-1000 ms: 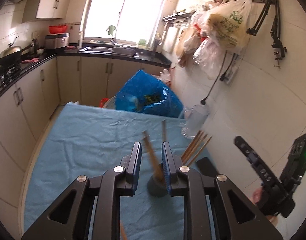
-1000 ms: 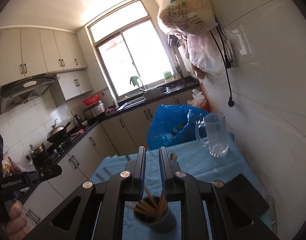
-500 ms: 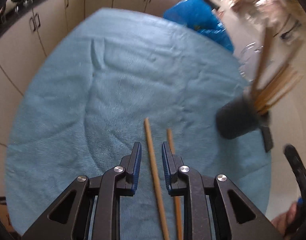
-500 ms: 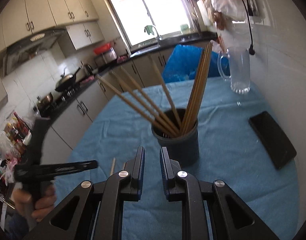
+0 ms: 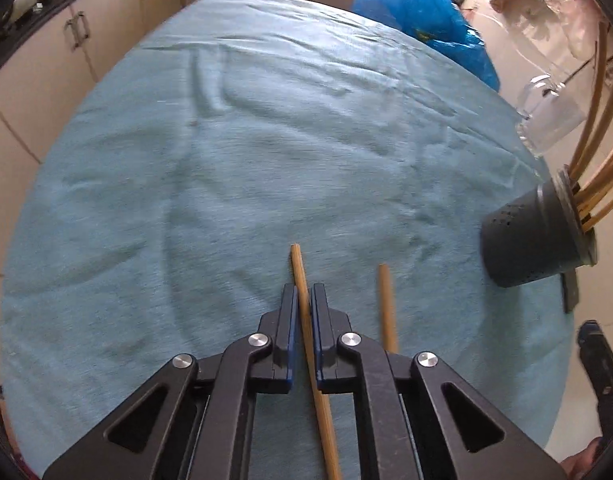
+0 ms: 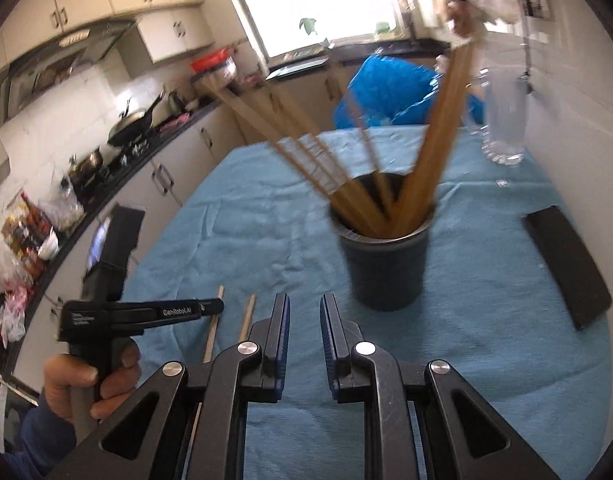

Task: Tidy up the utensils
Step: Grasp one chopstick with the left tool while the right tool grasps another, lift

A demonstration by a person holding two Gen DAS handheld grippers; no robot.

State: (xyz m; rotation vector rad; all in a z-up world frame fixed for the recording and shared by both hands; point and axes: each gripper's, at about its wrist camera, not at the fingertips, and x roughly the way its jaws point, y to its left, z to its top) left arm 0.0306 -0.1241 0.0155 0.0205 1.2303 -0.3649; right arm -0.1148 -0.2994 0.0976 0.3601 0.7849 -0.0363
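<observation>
You are working in a narrow kitchen. Daylight is pouring through the window (image 6: 318, 4) at the far end, above a dark counter (image 6: 370, 46) with a sink. Cream cabinets (image 6: 162, 176) are running along the left under a stove (image 6: 118, 152) carrying a wok (image 6: 132, 122), with a range hood (image 6: 62, 60) hanging above. White tiled wall (image 6: 578, 92) is closing the right side. A blue towel is covering the tabletop (image 5: 266, 140).

Worktop (image 5: 226, 168) under teal terry cloth, matt, wrinkled. Chopsticks (image 5: 302, 292) bare wood, matt. Holder (image 6: 386, 264) at 3 o'clock dark matt plastic, perforated. Mug (image 6: 502, 120) clear glossy glass. Left tool (image 5: 304, 312) matt black plastic, blue pads, shiny metal pins.
</observation>
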